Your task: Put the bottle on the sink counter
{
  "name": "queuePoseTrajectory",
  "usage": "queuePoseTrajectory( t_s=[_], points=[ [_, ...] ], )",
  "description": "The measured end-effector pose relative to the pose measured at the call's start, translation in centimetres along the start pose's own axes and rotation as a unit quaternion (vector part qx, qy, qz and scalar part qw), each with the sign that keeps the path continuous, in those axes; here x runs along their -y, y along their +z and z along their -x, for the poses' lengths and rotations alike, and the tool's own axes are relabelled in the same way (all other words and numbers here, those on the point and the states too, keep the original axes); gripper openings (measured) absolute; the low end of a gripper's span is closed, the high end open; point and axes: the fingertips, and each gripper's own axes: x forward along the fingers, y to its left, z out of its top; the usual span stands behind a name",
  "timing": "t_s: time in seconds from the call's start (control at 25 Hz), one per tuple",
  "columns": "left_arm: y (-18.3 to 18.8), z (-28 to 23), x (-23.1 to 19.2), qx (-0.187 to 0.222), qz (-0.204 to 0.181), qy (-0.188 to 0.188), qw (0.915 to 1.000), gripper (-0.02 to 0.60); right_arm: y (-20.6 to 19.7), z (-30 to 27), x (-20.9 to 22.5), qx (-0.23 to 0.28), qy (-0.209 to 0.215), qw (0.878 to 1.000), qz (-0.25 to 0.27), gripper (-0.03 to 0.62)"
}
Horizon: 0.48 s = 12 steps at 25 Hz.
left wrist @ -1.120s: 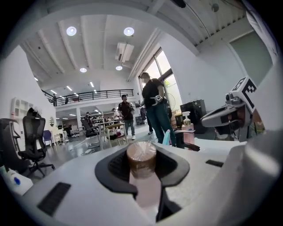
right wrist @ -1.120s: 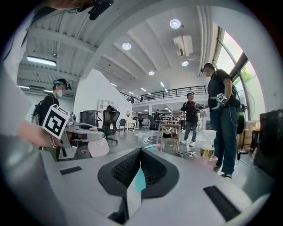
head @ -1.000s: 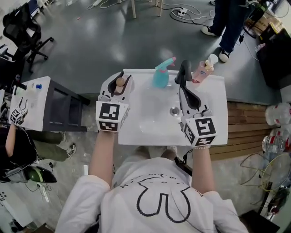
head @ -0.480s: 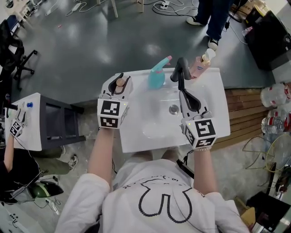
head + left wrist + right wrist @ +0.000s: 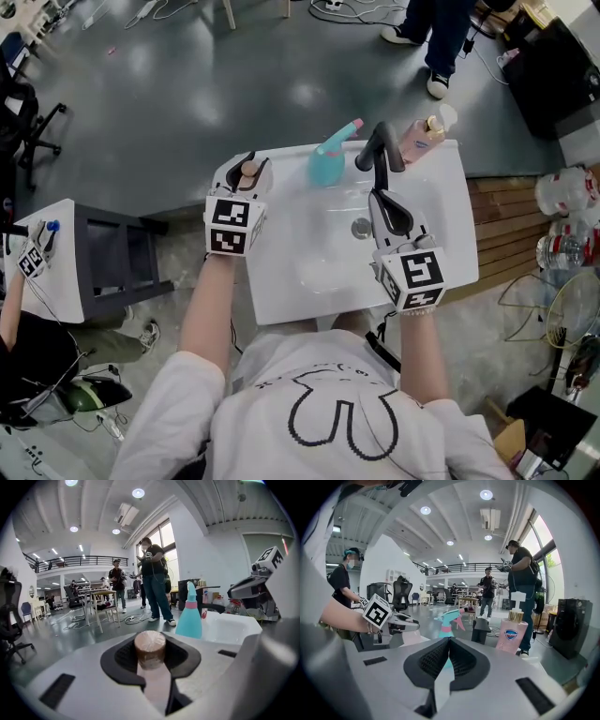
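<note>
Bottle [image 5: 150,649] with a brown cap is clamped in the left gripper [image 5: 247,165] at the sink counter's [image 5: 281,281] back left corner. The right gripper [image 5: 382,197], jaws pressed together and empty, hangs by the black tap [image 5: 378,147]. A teal spray bottle [image 5: 328,161] and a pink soap dispenser [image 5: 419,141] stand along the back edge.

We note bare surface [image 5: 272,281] under and behind the left gripper [image 5: 247,169], and the open basin [image 5: 323,248] to its right. A spray bottle [image 5: 328,161] stands just ahead-right of it at the back edge. The faucet [image 5: 379,146] rises straight ahead of the right gripper [image 5: 382,199], with a soap bottle [image 5: 422,141] ahead-right. The gap between spray bottle and faucet is narrow.
</note>
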Motion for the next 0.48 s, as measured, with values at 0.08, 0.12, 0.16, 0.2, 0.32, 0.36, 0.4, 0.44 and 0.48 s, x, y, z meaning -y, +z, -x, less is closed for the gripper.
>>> queuePoseTrajectory(
  t_s=[0.08,0.12,0.16,0.2,0.32,0.36,0.4,0.44,0.48],
  points=[
    [-0.6,-0.7,-0.2,-0.007,0.003,-0.004,1.0,0.114,-0.3,-0.4,-0.1,-0.005,-0.001,1.0,-0.001,0.028],
    [-0.9,-1.0,-0.3,-0.011,0.003,-0.007,0.9999,0.114,-0.4,-0.6,-0.1,-0.006,-0.001,1.0,-0.001,0.028],
    [-1.2,-1.3,-0.3,-0.014,0.004,-0.009,0.9998,0.114,-0.5,-0.8,-0.2,-0.008,-0.001,1.0,-0.002,0.028],
    [-1.5,-1.6,-0.4,-0.018,0.005,-0.011,0.9998,0.114,-0.5,-1.0,-0.2,-0.009,-0.001,1.0,-0.002,0.028],
    [-2.1,-2.3,-0.7,-0.029,0.008,-0.013,0.9995,0.114,-0.6,-1.8,-0.5,-0.013,0.003,1.0,-0.003,0.028],
    [-2.3,-2.5,-0.7,-0.033,0.009,-0.013,0.9993,0.114,-0.6,-2.0,-0.5,-0.015,0.005,1.0,-0.002,0.028],
    [-2.5,-2.7,-0.7,-0.035,0.011,-0.014,0.9992,0.114,-0.8,-2.1,-0.6,-0.017,0.007,1.0,-0.002,0.028],
    [-2.7,-2.8,-0.7,-0.036,0.013,-0.014,0.9992,0.114,-0.9,-2.2,-0.6,-0.019,0.008,1.0,-0.002,0.028],
    [-2.7,-2.9,-0.7,-0.036,0.017,-0.015,0.9991,0.114,-1.0,-2.4,-0.6,-0.021,0.009,1.0,-0.003,0.028]
  ],
)
